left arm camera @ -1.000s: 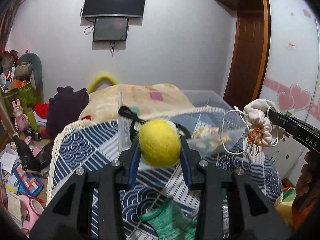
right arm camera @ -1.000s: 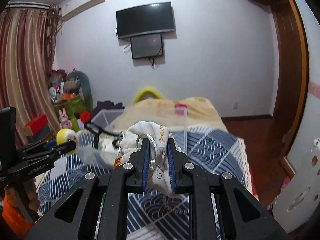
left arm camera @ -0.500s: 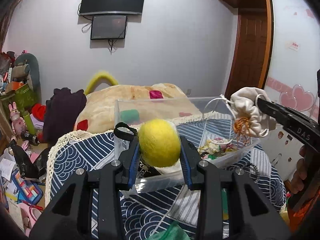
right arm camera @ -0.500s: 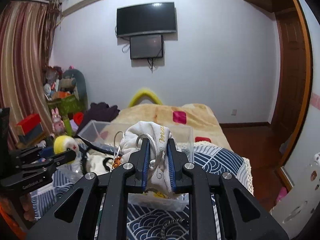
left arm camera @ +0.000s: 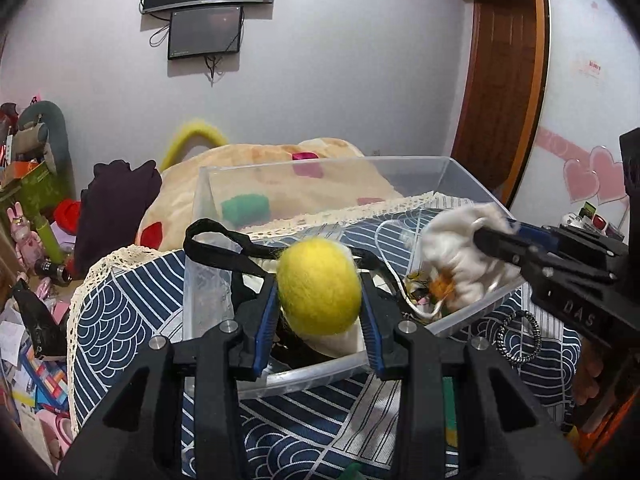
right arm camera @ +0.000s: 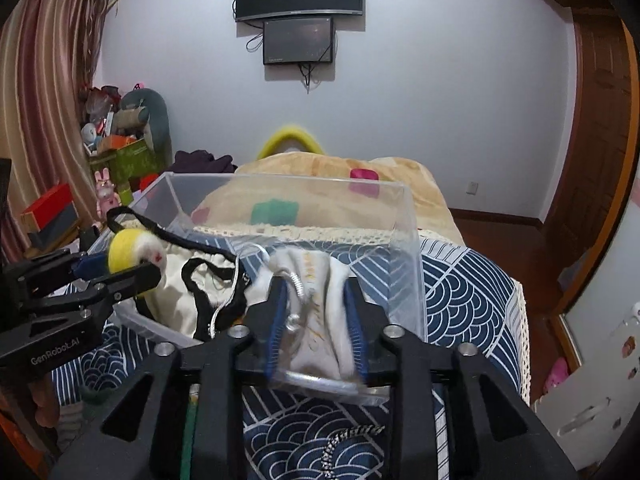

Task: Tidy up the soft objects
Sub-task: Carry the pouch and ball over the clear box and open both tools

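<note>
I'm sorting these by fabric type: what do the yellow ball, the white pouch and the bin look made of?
Yellow ball: probably felted wool, matte with a fuzzy outline. White pouch: soft woven cloth, likely cotton, creased and gathered by a drawstring. Bin: clear rigid plastic, glossy; the bedding shows through its walls.

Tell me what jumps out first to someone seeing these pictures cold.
The fuzzy yellow ball, pinched in the left claw over the near edge of the clear plastic bin on the blue wave-patterned bedspread. Beside it, the right claw grips a white drawstring pouch at the bin's right side.
</note>
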### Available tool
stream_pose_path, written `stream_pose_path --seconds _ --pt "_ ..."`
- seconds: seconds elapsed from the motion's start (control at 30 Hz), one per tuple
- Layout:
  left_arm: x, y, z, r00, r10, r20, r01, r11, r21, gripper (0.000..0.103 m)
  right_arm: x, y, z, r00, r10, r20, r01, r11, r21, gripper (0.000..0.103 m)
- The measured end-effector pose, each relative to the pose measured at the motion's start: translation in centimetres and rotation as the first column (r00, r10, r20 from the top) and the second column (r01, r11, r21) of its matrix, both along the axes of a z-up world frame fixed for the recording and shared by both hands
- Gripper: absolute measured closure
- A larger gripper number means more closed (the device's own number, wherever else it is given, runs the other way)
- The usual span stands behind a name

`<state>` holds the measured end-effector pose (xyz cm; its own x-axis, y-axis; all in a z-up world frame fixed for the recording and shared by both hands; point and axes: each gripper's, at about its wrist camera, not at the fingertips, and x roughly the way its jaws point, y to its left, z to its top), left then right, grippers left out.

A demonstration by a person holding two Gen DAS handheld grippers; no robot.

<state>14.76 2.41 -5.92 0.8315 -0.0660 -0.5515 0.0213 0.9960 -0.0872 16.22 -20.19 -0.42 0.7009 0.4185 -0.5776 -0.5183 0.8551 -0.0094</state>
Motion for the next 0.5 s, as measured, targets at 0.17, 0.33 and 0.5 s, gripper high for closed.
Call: stream_pose_path --seconds 0.17,0.33,0.5 --pt "-0.4 0.2 0.3 1.000 0.010 -0.001 -0.010 1.000 -0.013 0.046 -0.8 -0.7 1.0 0.999 -0.010 0.038 0.010 1.000 0.003 0.050" --pt "-1.7 0.0 1.1 0.999 0.020 0.027 -0.020 1.000 -0.008 0.026 -1.9 -1.9 2.4 0.996 -0.026 0.080 0.024 0.999 0.036 0.031" --pt "-3.8 -0.7 2.2 0.996 0.040 0.081 -0.041 0.999 0.008 0.003 -3.6 -3.8 3.5 0.993 -0.044 0.113 0.038 0.997 0.061 0.018"
